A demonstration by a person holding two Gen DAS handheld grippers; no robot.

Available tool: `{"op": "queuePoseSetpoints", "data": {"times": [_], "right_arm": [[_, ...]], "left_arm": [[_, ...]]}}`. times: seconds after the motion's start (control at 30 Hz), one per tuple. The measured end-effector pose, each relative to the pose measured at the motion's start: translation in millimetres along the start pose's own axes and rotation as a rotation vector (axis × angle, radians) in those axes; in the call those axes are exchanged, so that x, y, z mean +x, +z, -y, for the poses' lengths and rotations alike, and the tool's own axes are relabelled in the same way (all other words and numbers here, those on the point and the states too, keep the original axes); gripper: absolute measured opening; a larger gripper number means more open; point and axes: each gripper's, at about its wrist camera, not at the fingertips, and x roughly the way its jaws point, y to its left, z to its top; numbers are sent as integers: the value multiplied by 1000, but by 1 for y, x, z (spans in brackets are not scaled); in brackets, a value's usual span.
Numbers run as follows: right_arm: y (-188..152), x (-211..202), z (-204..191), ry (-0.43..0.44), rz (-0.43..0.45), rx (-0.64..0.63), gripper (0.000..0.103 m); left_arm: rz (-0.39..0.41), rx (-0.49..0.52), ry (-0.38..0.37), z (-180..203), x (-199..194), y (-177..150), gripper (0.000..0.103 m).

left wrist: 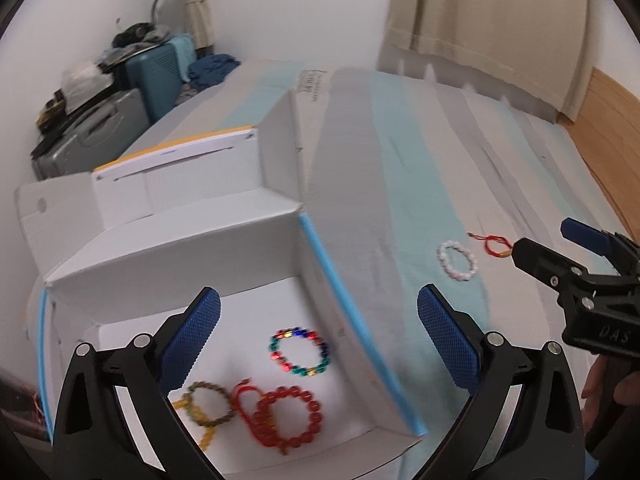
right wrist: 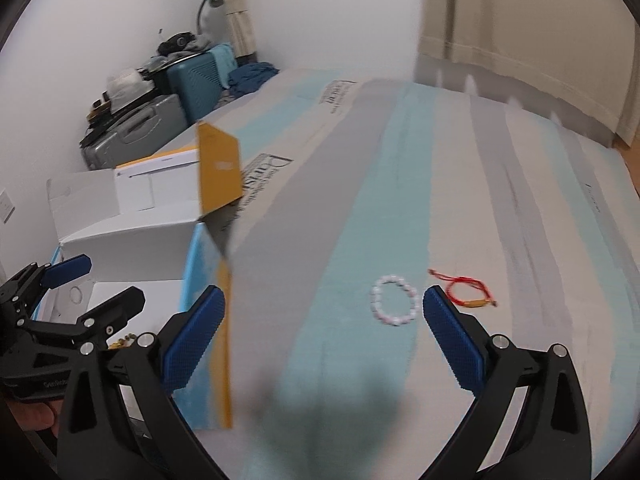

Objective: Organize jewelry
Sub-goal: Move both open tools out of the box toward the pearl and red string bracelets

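Observation:
An open white cardboard box (left wrist: 352, 320) with a blue edge sits on the striped bed. Inside lie a multicoloured bead bracelet (left wrist: 299, 351), a red bead bracelet (left wrist: 289, 416), a red cord (left wrist: 246, 394) and amber-brown bead bracelets (left wrist: 204, 408). My left gripper (left wrist: 318, 344) hangs open over the box with nothing between its fingers. On the bedsheet to the right lie a white bead bracelet (right wrist: 395, 300) and a red string bracelet (right wrist: 466, 292). My right gripper (right wrist: 324, 340) is open and empty above the sheet, the white bracelet just inside its right finger (right wrist: 452, 336).
The box's flaps (left wrist: 276, 148) stand up behind and to the side. Suitcases (left wrist: 120, 120) and piled clothes crowd the far left corner by the wall. Curtains (left wrist: 500, 20) hang at the back, wooden floor (left wrist: 608, 128) shows at right. The striped sheet (right wrist: 520, 240) stretches wide around the loose bracelets.

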Motion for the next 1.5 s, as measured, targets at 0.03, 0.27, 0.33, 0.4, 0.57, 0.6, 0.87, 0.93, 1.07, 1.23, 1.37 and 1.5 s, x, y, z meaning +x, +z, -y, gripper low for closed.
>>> {"op": "queuePoseSetpoints", "data": {"times": [0.03, 0.27, 0.33, 0.4, 0.57, 0.6, 0.87, 0.93, 1.07, 1.23, 1.37, 1.5], "right_arm": [[2, -1, 9, -8, 1, 6, 95], [9, -1, 56, -57, -17, 59, 95], [12, 0, 71, -77, -36, 75, 95], [13, 2, 83, -90, -54, 88, 95], [15, 13, 114, -92, -96, 122, 95], [14, 16, 119, -93, -98, 123, 95], [10, 60, 150, -128, -156, 139, 95], [8, 72, 156, -133, -180, 136, 95], [8, 90, 168, -145, -194, 141, 95], [4, 115, 180, -143, -223, 143, 95], [0, 134, 188, -144, -249, 152, 95], [-3, 150, 191, -138, -259, 152, 95]], "left_arm": [[2, 8, -10, 6, 2, 2, 97], [-23, 58, -54, 48, 22, 9, 97], [-27, 72, -65, 60, 27, 12, 97], [-28, 83, -79, 71, 32, 14, 97], [-41, 104, -96, 101, 50, 21, 97], [-43, 112, -93, 104, 53, 20, 97], [-88, 140, -128, 138, 93, 17, 97], [-107, 148, -140, 146, 103, 16, 97], [-103, 133, -153, 157, 117, 20, 97], [-127, 136, -154, 167, 143, 20, 97], [-145, 163, -152, 176, 159, 16, 97], [-148, 166, -161, 182, 171, 15, 97]]}}
